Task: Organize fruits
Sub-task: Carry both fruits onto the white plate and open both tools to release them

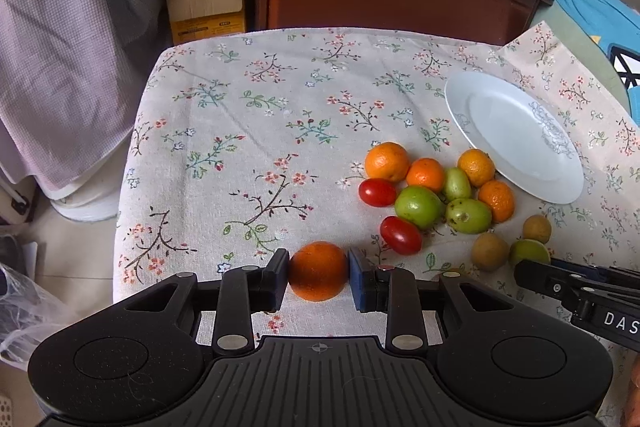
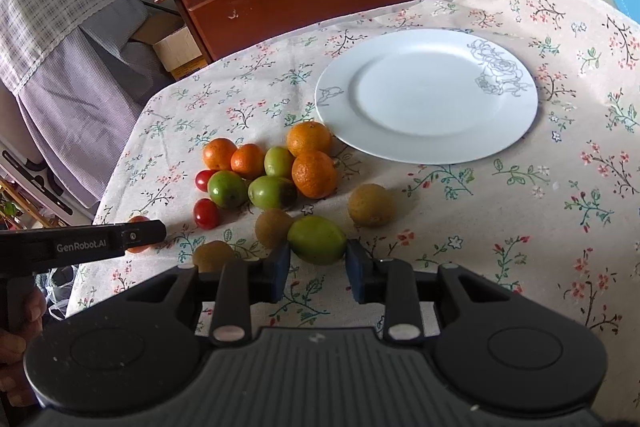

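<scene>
Fruits lay bunched on the floral tablecloth beside the white plate, which sat bare near the table's far right. The left gripper had its fingers closed partway around a small orange, both blue pads pressed against its sides, well left of the pile. The right gripper stood with its fingers about as far apart, their tips flanking a green fruit; whether the pads actually touched it I could not tell. Beyond lay four more oranges, three green fruits, brown fruits and two cherry tomatoes.
</scene>
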`<state>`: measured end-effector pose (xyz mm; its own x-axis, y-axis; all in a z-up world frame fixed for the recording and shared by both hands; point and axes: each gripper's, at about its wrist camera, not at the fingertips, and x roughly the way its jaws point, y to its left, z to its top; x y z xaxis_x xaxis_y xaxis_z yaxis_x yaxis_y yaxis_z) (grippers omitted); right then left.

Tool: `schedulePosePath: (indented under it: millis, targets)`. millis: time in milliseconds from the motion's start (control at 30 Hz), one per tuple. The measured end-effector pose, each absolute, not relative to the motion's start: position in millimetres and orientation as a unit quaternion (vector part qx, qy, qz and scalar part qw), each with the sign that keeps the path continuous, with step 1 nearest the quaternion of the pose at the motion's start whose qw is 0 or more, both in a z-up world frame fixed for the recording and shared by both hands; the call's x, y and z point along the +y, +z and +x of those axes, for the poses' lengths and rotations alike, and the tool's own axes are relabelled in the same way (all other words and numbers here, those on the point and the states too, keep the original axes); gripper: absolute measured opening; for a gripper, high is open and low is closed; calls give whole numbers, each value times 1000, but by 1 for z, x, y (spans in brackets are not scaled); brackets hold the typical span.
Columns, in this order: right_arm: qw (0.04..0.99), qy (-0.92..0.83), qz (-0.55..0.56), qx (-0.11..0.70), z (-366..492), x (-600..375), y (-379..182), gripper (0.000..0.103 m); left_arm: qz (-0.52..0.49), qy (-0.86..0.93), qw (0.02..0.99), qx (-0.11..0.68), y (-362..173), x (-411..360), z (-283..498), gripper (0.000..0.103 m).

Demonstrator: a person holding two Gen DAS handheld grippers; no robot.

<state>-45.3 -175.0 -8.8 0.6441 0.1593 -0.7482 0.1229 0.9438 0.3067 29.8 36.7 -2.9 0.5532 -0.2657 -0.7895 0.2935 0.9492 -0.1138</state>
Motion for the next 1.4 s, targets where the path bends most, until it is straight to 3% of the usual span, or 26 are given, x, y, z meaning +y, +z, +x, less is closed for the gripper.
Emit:
schedulePosePath:
  millis: [933,1400]
  targets:
    - [907,30,159,388,-34,-226,47,30,32,-270,892,360,67,-48,21,29]
    - [896,-21,197,397,-9,-284,32,30,56,-315,869,378,42,-102,52,29]
